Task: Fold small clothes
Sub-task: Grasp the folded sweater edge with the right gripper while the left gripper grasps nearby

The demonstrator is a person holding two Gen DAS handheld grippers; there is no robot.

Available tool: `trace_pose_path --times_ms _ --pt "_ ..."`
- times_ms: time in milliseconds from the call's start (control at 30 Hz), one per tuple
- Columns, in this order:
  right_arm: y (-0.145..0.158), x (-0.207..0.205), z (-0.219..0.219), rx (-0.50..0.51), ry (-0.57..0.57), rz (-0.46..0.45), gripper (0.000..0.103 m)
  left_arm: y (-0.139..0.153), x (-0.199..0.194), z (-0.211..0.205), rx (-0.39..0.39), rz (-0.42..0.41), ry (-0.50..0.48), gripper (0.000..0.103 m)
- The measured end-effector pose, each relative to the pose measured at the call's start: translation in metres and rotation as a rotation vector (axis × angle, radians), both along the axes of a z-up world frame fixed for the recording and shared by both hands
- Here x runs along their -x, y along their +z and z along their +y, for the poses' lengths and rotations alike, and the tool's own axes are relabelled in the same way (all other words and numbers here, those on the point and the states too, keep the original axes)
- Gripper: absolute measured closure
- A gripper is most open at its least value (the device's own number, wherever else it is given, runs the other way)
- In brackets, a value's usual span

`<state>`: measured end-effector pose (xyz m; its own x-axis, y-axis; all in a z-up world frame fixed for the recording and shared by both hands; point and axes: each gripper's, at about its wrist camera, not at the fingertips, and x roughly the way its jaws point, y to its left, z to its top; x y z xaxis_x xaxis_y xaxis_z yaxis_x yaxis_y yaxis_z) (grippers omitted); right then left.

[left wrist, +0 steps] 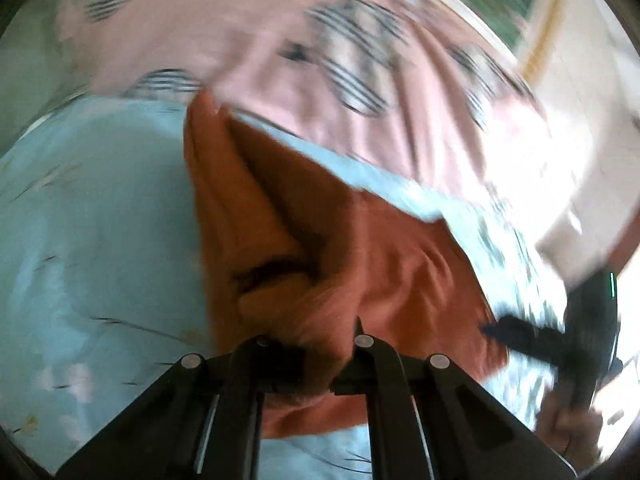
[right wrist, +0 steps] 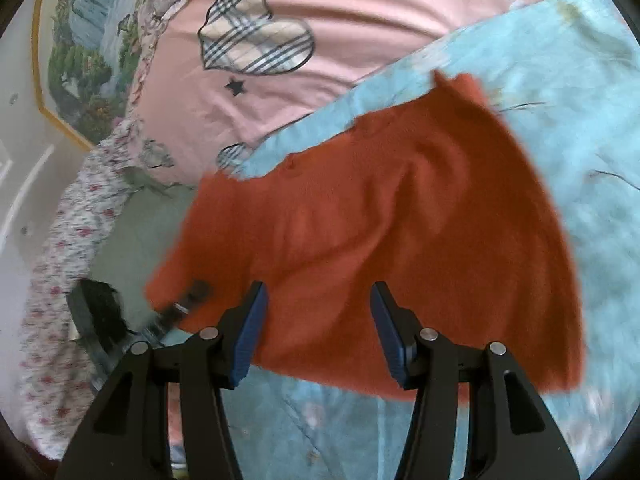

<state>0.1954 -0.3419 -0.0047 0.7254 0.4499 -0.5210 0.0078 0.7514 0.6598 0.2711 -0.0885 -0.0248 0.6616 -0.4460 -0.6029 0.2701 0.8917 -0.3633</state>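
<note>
Left tool [left wrist: 320,364] — jaws pinched on a corner of the orange garment [right wrist: 380,240], lifting it off the blue bedcover [right wrist: 560,80]. Right tool [right wrist: 318,332] — spread, empty, directly before the garment's near hem, whose long axis runs crosswise.

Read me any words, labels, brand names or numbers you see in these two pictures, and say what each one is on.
None: neither view shows any readable text.
The pink fabric carries only plaid heart patches and a black star, no letters.
The rust-orange garment shows no tag or print.
The light blue bedding shows only a faint pattern.
</note>
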Motion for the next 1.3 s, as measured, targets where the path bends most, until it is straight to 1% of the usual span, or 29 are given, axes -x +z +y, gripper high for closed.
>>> trace_pose_path --times_ms 33,67,100,133,167,233,300,433,467,500,533,567,600,633,700,733,800,867,933,1000,1033,1100,1167,1233,1300 --pt "-0.004 -0.013 -0.002 -0.053 0.043 0.014 0.048 -0.004 0.001 -0.014 -0.022 -0.002 -0.034 0.096" --pt "-0.008 -0.027 -0.001 -0.098 0.079 0.037 0.043 -0.01 0.001 -0.028 -0.044 0.003 -0.063 0.096" --pt "-0.012 -0.04 0.001 -0.115 0.104 0.058 0.04 -0.017 0.0 -0.039 -0.059 0.015 -0.086 0.096" --pt "-0.016 -0.05 0.003 -0.116 0.119 0.072 0.033 -0.024 -0.001 -0.047 -0.068 0.031 -0.105 0.096" --pt "-0.02 -0.063 0.008 -0.11 0.132 0.091 0.03 -0.032 -0.001 -0.054 -0.085 0.046 -0.12 0.096" --pt "-0.026 -0.085 0.015 -0.098 0.147 0.123 0.03 -0.039 0.002 -0.062 -0.135 0.035 -0.121 0.097" --pt "-0.03 -0.108 0.027 -0.08 0.171 0.14 0.03 -0.042 0.003 -0.063 -0.164 0.022 -0.126 0.096" --pt "-0.033 -0.148 0.047 -0.045 0.202 0.139 0.03 -0.046 0.003 -0.066 -0.19 0.009 -0.133 0.096" --pt "-0.034 -0.157 0.052 -0.018 0.204 0.143 0.034 -0.046 0.004 -0.067 -0.2 0.004 -0.134 0.096" --pt "-0.036 -0.166 0.057 0.009 0.207 0.149 0.041 -0.045 0.004 -0.069 -0.209 -0.001 -0.134 0.096" --pt "-0.038 -0.174 0.062 0.032 0.212 0.158 0.067 -0.045 0.005 -0.068 -0.213 -0.004 -0.135 0.096" --pt "-0.04 -0.18 0.064 0.034 0.215 0.166 0.083 -0.044 0.007 -0.068 -0.219 -0.007 -0.136 0.096" --pt "-0.038 -0.182 0.063 0.025 0.21 0.159 0.084 -0.042 0.008 -0.069 -0.226 -0.009 -0.137 0.097" --pt "-0.032 -0.18 0.06 0.013 0.212 0.131 0.086 -0.038 0.008 -0.069 -0.23 -0.013 -0.139 0.097" --pt "-0.015 -0.169 0.053 0.009 0.216 0.065 0.087 -0.023 0.016 -0.072 -0.213 -0.03 -0.147 0.097" --pt "-0.003 -0.16 0.047 0.022 0.212 0.028 0.087 -0.016 0.017 -0.073 -0.192 -0.036 -0.157 0.096" --pt "0.023 -0.141 0.029 0.065 0.194 -0.033 0.087 0.0 0.017 -0.084 -0.126 -0.038 -0.189 0.096" --pt "0.039 -0.126 0.008 0.097 0.17 -0.061 0.087 0.01 0.015 -0.106 -0.08 -0.033 -0.227 0.096" --pt "0.048 -0.108 -0.022 0.136 0.133 -0.065 0.087 0.012 0.013 -0.134 -0.028 -0.015 -0.272 0.096" --pt "0.046 -0.1 -0.043 0.161 0.099 -0.043 0.087 0.008 0.012 -0.157 -0.003 -0.003 -0.31 0.096" --pt "0.04 -0.096 -0.055 0.171 0.083 -0.02 0.087 0.004 0.013 -0.169 0.0 0.008 -0.325 0.096" --pt "0.023 -0.092 -0.075 0.189 0.048 0.036 0.087 -0.011 0.011 -0.192 -0.004 0.047 -0.356 0.096" --pt "0.004 -0.088 -0.092 0.179 0.024 0.084 0.087 -0.029 0.008 -0.209 -0.028 0.093 -0.378 0.096" --pt "-0.008 -0.083 -0.102 0.153 0.012 0.094 0.087 -0.042 0.007 -0.217 -0.052 0.12 -0.382 0.096" --pt "-0.008 -0.081 -0.107 0.133 0.005 0.073 0.088 -0.044 0.008 -0.22 -0.057 0.12 -0.38 0.096"
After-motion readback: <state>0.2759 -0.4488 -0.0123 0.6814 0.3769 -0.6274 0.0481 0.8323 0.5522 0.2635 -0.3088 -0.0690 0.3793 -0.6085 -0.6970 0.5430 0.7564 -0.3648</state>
